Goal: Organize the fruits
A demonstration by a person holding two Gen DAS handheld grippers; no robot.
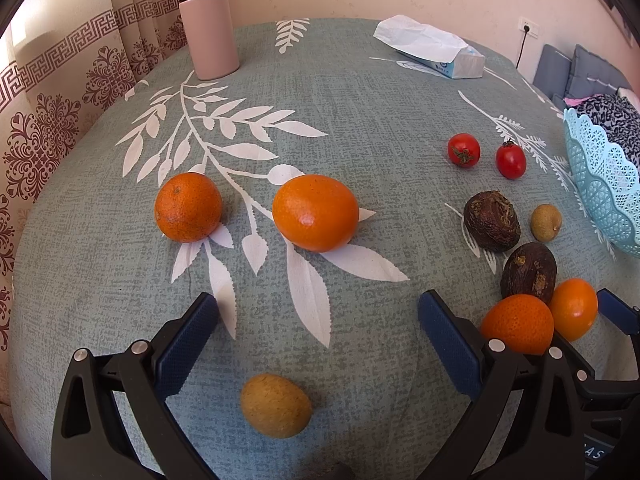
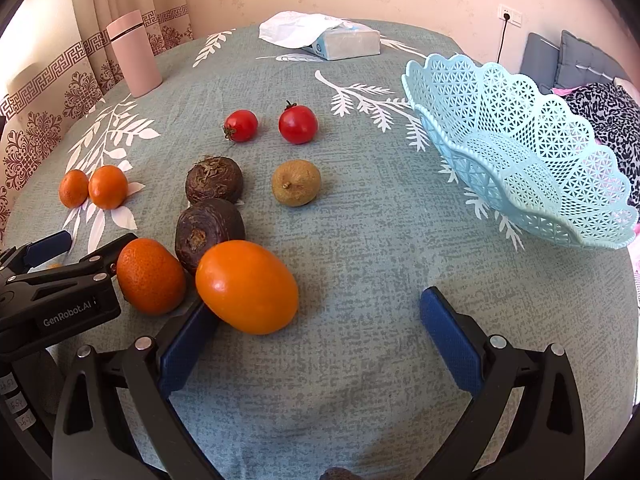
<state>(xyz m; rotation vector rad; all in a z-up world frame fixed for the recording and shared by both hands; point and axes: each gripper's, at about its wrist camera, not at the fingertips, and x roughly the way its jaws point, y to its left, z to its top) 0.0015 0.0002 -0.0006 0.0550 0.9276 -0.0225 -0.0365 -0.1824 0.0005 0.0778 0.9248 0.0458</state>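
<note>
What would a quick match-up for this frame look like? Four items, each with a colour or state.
Column 1
1. basket
2. flask
3. tissue pack
4. right gripper

Column 2
a. pink, upright at the table's far left
b. open, holding nothing
c. light blue, no fruit inside
d. lying flat, tissue pulled out

Pairs: 1-c, 2-a, 3-d, 4-b
</note>
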